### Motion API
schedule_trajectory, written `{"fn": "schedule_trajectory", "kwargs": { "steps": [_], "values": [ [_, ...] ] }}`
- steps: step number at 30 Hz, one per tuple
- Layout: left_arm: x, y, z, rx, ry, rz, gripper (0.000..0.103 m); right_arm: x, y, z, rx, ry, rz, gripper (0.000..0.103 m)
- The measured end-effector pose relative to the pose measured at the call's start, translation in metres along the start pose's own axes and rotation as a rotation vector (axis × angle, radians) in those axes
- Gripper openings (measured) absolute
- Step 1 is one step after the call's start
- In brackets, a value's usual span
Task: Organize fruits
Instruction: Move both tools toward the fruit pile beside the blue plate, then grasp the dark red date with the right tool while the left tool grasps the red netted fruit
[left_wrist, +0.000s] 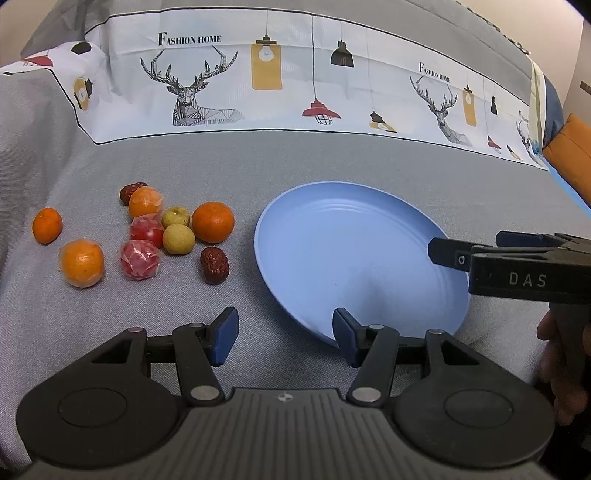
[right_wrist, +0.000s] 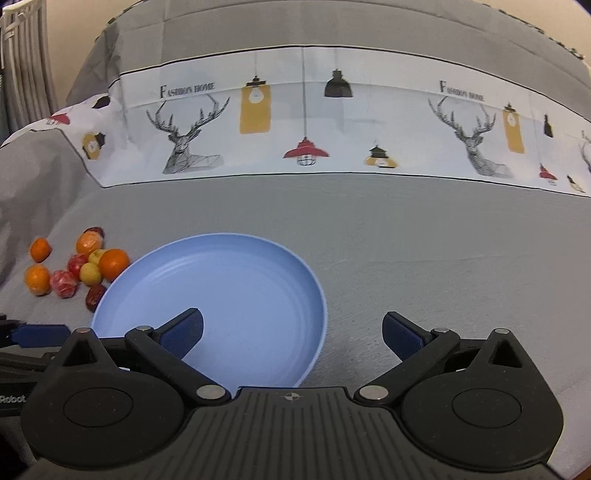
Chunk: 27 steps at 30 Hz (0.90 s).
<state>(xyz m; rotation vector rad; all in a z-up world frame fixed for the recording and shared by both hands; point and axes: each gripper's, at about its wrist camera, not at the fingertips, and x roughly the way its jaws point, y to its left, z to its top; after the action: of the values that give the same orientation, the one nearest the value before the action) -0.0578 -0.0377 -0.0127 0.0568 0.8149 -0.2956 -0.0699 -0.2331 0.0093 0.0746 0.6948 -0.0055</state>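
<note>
A blue plate (left_wrist: 354, 251) lies empty on the grey cloth; it also shows in the right wrist view (right_wrist: 221, 280). Left of it is a pile of fruit (left_wrist: 147, 236): several oranges, two yellow-green fruits, two wrapped red fruits and two dark red dates; the pile also shows in the right wrist view (right_wrist: 74, 269). My left gripper (left_wrist: 284, 336) is open and empty, in front of the plate's near left rim. My right gripper (right_wrist: 291, 332) is open and empty over the plate's near right rim; it also shows in the left wrist view (left_wrist: 480, 251).
The grey cloth (left_wrist: 221, 158) covers the surface, with a white printed band of deer and lamps (left_wrist: 258, 81) at the back. An orange cushion (left_wrist: 572, 147) sits at the far right. A hand (left_wrist: 561, 369) holds the right gripper's handle.
</note>
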Motion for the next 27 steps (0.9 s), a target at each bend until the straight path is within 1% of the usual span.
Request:
{"fn": "schedule_trajectory", "kwargs": {
  "steps": [2, 7, 9, 13, 17, 21, 22, 23, 24, 25, 26, 27],
  "values": [
    [0.0, 0.0, 0.0, 0.002, -0.001, -0.003, 0.062, 0.0, 0.001, 0.0, -0.007, 0.007, 0.005, 0.102],
    [-0.002, 0.0, -0.001, 0.005, -0.004, -0.007, 0.062, 0.001, 0.001, 0.0, -0.025, 0.016, -0.024, 0.102],
    [-0.003, 0.001, -0.001, 0.006, -0.006, -0.009, 0.062, 0.001, 0.0, 0.0, -0.015, 0.017, -0.015, 0.097],
    [-0.004, 0.001, -0.001, 0.007, -0.009, -0.01, 0.062, 0.0, -0.001, 0.0, -0.01, 0.021, -0.007, 0.093],
    [-0.005, 0.002, 0.0, 0.012, -0.012, -0.009, 0.062, 0.0, -0.001, 0.0, -0.012, 0.026, 0.002, 0.082],
    [-0.008, 0.006, 0.001, 0.007, -0.023, -0.009, 0.061, 0.001, -0.001, 0.0, -0.006, 0.03, 0.019, 0.065],
    [-0.008, 0.006, 0.002, 0.005, -0.025, -0.012, 0.059, 0.001, -0.001, 0.0, -0.005, 0.031, 0.024, 0.064],
    [-0.009, 0.007, 0.002, 0.004, -0.025, -0.014, 0.054, 0.001, 0.0, -0.001, -0.006, 0.03, 0.027, 0.06],
    [-0.009, 0.007, 0.002, 0.005, -0.024, -0.016, 0.052, 0.0, 0.001, -0.001, -0.008, 0.029, 0.03, 0.057],
    [-0.009, 0.007, 0.002, 0.007, -0.024, -0.016, 0.047, 0.0, 0.002, 0.0, -0.009, 0.027, 0.032, 0.056],
    [-0.01, 0.006, 0.001, 0.011, -0.025, -0.015, 0.04, -0.001, 0.003, 0.001, -0.009, 0.026, 0.033, 0.053],
    [-0.011, 0.006, 0.001, 0.015, -0.026, -0.015, 0.035, -0.002, 0.004, 0.001, -0.009, 0.023, 0.035, 0.05]
  ]
}}
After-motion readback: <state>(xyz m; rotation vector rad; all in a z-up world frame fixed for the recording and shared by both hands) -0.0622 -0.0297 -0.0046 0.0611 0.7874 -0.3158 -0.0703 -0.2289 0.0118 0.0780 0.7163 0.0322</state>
